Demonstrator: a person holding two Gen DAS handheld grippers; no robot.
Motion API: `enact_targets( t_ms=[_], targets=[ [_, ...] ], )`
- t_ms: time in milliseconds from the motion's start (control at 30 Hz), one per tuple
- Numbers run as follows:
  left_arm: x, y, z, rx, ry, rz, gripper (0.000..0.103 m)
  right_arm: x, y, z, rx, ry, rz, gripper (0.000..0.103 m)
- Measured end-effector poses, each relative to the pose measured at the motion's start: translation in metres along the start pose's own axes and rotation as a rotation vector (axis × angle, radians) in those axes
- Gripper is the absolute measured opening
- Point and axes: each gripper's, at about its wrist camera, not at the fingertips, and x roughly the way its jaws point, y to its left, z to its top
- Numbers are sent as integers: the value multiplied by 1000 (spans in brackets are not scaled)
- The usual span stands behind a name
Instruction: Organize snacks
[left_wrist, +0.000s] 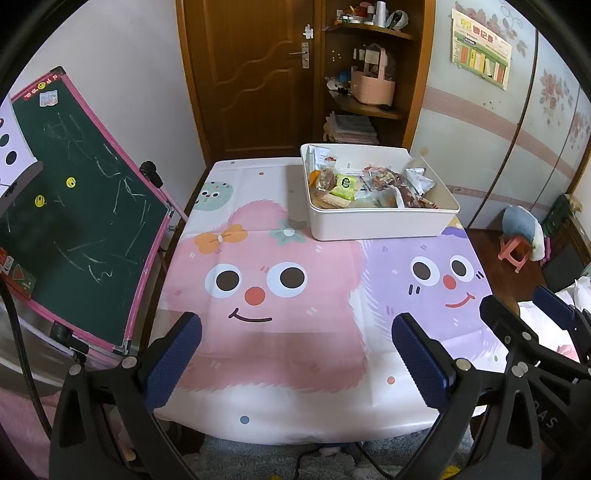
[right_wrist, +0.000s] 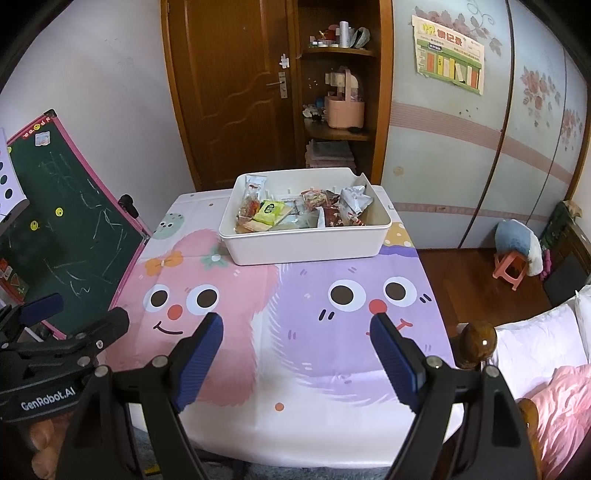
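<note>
I am holding both grippers, left (left_wrist: 295, 354) and right (right_wrist: 297, 354), gaping and empty; crinkly snack packets (right_wrist: 295, 212) in the white bin (right_wrist: 306, 245) look light, slippery, best pinched by sealed edges

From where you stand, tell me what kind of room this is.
Most likely a home bedroom, perhaps a child's. A bed with pink bedding sits beside the table, a children's chalkboard leans nearby, and a wardrobe with floral sliding doors fills the wall.

A green chalkboard (left_wrist: 85, 221) with a pink frame leans at the left of the table. Behind stands a brown wooden door (right_wrist: 225, 85), and beside it corner shelves hold a pink basket (right_wrist: 345, 109). A pink stool (right_wrist: 511, 267) stands on the floor at the right.
</note>
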Motion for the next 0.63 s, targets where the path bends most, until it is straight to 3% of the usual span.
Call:
enact_targets(
  t_ms=[633],
  targets=[
    [0,-1,-2,2,6,0,102,0,-2,0,-1,1,2,82]
  ],
)
